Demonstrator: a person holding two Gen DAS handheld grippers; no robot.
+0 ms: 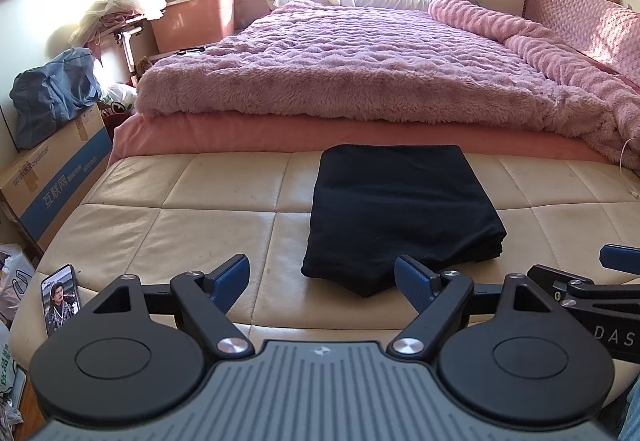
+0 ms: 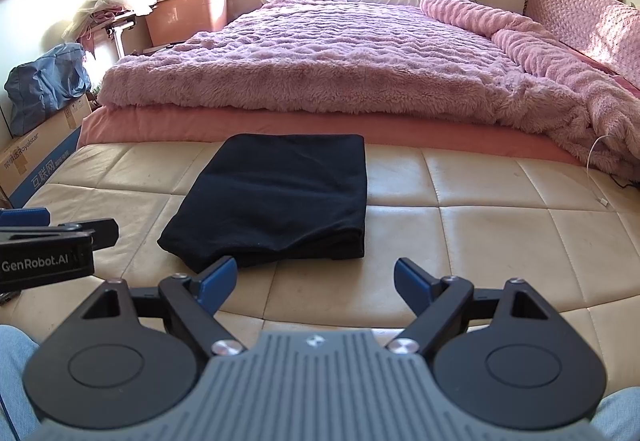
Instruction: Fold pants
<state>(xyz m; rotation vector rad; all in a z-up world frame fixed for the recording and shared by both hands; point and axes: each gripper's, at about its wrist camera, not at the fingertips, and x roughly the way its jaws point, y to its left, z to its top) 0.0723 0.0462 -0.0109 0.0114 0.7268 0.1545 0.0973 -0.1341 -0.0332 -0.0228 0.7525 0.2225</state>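
Observation:
The black pants (image 1: 400, 213) lie folded into a compact stack on the cream leather bench (image 1: 180, 217); they also show in the right wrist view (image 2: 276, 201). My left gripper (image 1: 322, 277) is open and empty, just in front of the stack's near edge. My right gripper (image 2: 314, 279) is open and empty, in front of the stack's near right corner. The right gripper's tip shows at the right edge of the left wrist view (image 1: 616, 257), and the left gripper shows at the left edge of the right wrist view (image 2: 48, 241).
A bed with a fluffy pink blanket (image 1: 360, 61) lies behind the bench. A phone (image 1: 60, 297) rests at the bench's near left corner. Cardboard boxes (image 1: 56, 177), a blue bag (image 1: 52, 93) and storage bins (image 1: 192, 17) stand at the left. A white cable (image 2: 596, 177) hangs at the right.

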